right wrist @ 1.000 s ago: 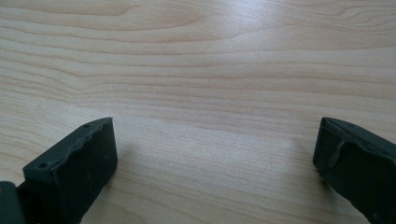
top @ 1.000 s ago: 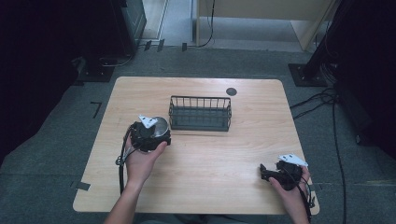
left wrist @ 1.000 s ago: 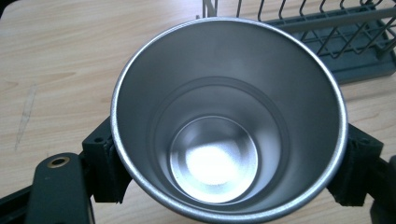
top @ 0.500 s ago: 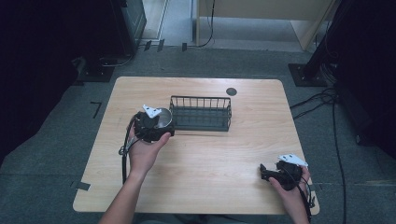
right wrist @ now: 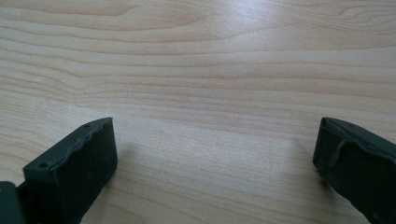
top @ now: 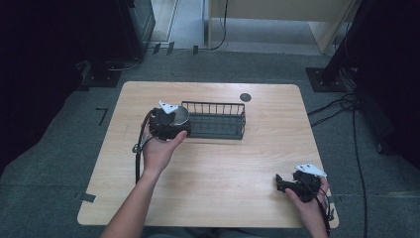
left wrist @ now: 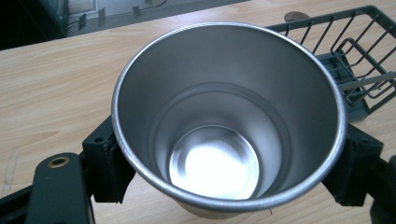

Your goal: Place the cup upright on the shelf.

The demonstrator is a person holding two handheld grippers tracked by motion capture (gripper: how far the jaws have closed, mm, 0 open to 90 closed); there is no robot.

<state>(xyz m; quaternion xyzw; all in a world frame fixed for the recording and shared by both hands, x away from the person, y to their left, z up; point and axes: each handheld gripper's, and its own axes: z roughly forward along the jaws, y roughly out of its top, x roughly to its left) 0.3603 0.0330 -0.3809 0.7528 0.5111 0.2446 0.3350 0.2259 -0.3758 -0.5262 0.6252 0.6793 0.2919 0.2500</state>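
Holding a steel cup (left wrist: 229, 121) by its outer wall, left gripper (top: 168, 124) fingers are clamped on it, beside the wire basket (top: 218, 120) near bench's far edge. Probably light, stiff, slippery; grip below rim. Right gripper (top: 299, 182) fingers apart, empty, at near-right corner.

We cannot see the outside wall of the steel cup (left wrist: 229, 121) in the left gripper view, since the rim hides it, and its base is cut off by the bottom edge. The wire basket (left wrist: 355, 60) runs off the right edge there. In the high view the left gripper (top: 168, 124) covers the basket's left end, and the dark disc (top: 245, 97) is too small to identify.
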